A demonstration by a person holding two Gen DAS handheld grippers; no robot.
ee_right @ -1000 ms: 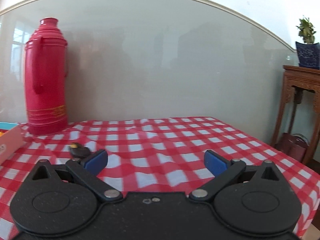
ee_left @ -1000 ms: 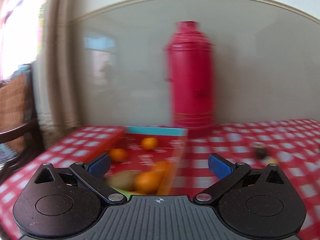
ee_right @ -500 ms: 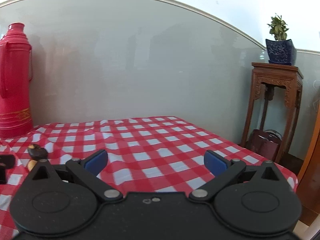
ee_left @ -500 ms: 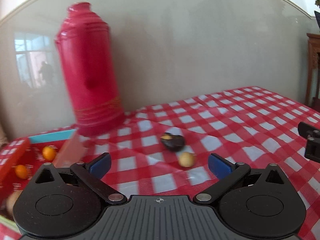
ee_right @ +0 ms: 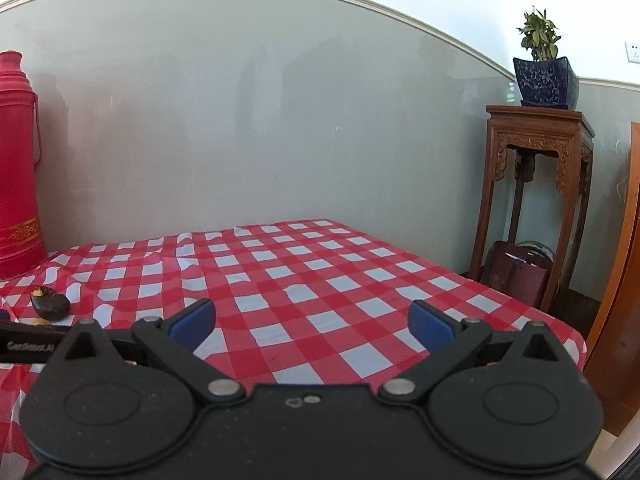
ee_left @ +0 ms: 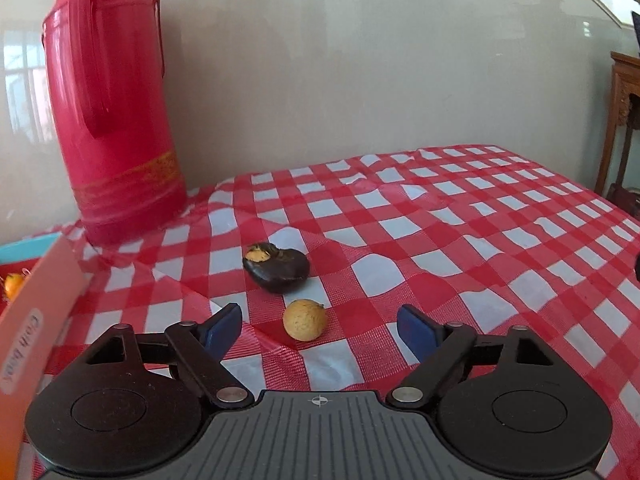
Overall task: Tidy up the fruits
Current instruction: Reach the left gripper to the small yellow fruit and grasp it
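Observation:
A small round tan fruit (ee_left: 305, 319) lies on the red checked cloth, just ahead of my open left gripper (ee_left: 320, 330) and between its blue fingertips. A dark brown fruit with a torn yellow spot (ee_left: 277, 266) lies just beyond it; it also shows at the far left of the right wrist view (ee_right: 50, 303). A cardboard box (ee_left: 34, 320) stands at the left edge, with an orange fruit (ee_left: 12, 284) inside. My right gripper (ee_right: 312, 322) is open and empty over the bare cloth.
A tall red thermos (ee_left: 110, 104) stands at the back left by the wall. The table's right edge (ee_right: 560, 320) drops off near a carved wooden stand (ee_right: 536, 200) with a potted plant (ee_right: 544, 68). A dark bag (ee_right: 518, 276) sits under the stand.
My left gripper swung right from over the fruit box to the two loose fruits and closed in on the tan one. My right gripper turned right, away from the thermos.

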